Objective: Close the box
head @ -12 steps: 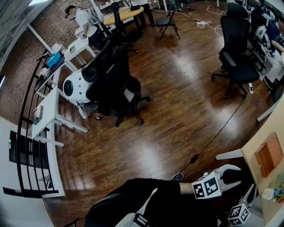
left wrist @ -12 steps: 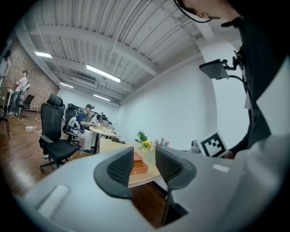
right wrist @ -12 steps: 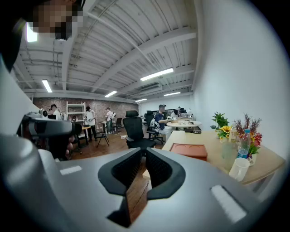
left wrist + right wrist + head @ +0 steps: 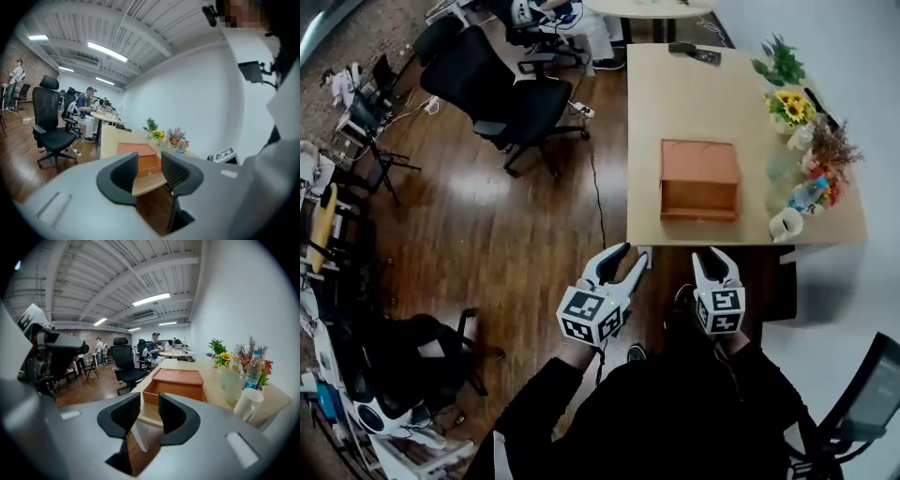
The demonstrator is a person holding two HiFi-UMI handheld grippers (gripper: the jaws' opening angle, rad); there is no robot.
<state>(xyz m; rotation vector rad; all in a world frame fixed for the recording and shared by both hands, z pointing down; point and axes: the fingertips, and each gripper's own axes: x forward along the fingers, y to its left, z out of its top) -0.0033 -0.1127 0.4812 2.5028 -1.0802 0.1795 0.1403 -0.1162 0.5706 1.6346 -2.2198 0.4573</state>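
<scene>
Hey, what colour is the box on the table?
The box is orange-brown, clearest in the head view.

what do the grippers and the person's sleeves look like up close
The left gripper and right gripper match: pale grey shells, two curved jaws lined in black, each with a white cube bearing black square markers. The pads are black and ribbed. The sleeves are black. No cables show.

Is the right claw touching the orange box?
Apart. The head view shows the right gripper short of the near edge of the table, with bare tabletop between it and the box. Its jaws are open and empty.
</scene>
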